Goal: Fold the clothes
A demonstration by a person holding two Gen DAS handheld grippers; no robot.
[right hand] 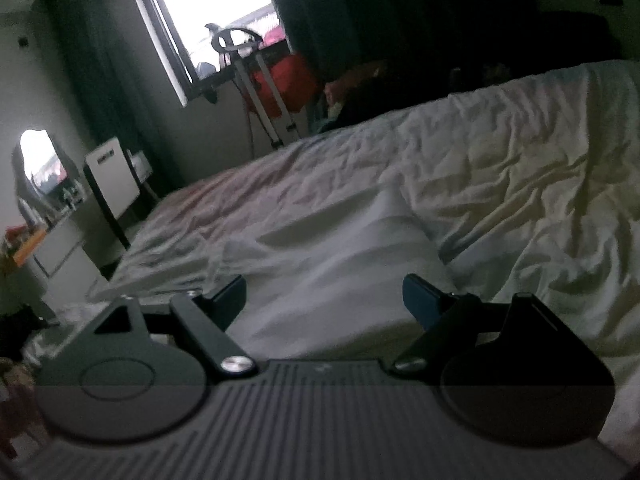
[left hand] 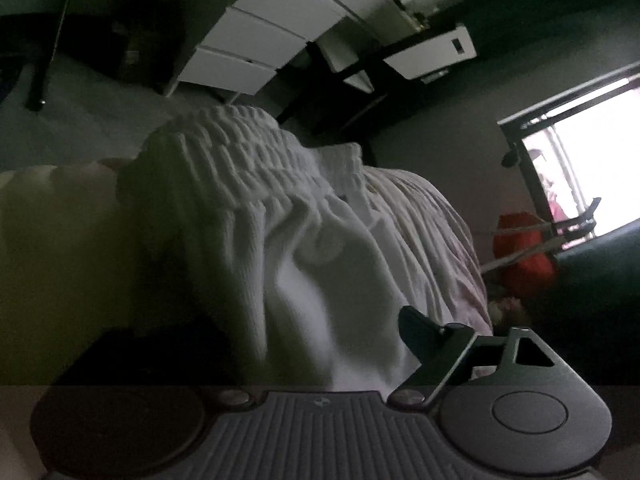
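A white garment [left hand: 280, 208] with a gathered elastic waistband fills the left wrist view, bunched and draped right in front of my left gripper [left hand: 320, 344]. Only the right finger [left hand: 420, 336] shows; the cloth hides the left finger, so I cannot tell how the jaws stand. In the right wrist view, my right gripper [right hand: 324, 300] is open, fingers wide apart, low over a white folded piece of cloth [right hand: 344, 264] lying on the wrinkled white bed sheet [right hand: 500, 168]. Nothing is between its fingers.
A white drawer unit [left hand: 256, 40] and a bright window [left hand: 580, 152] are beyond the garment. In the right wrist view, a window [right hand: 212, 12], a red item on a stand [right hand: 280, 80], a mirror [right hand: 40, 164] and a white dresser [right hand: 68, 248] flank the bed's left side.
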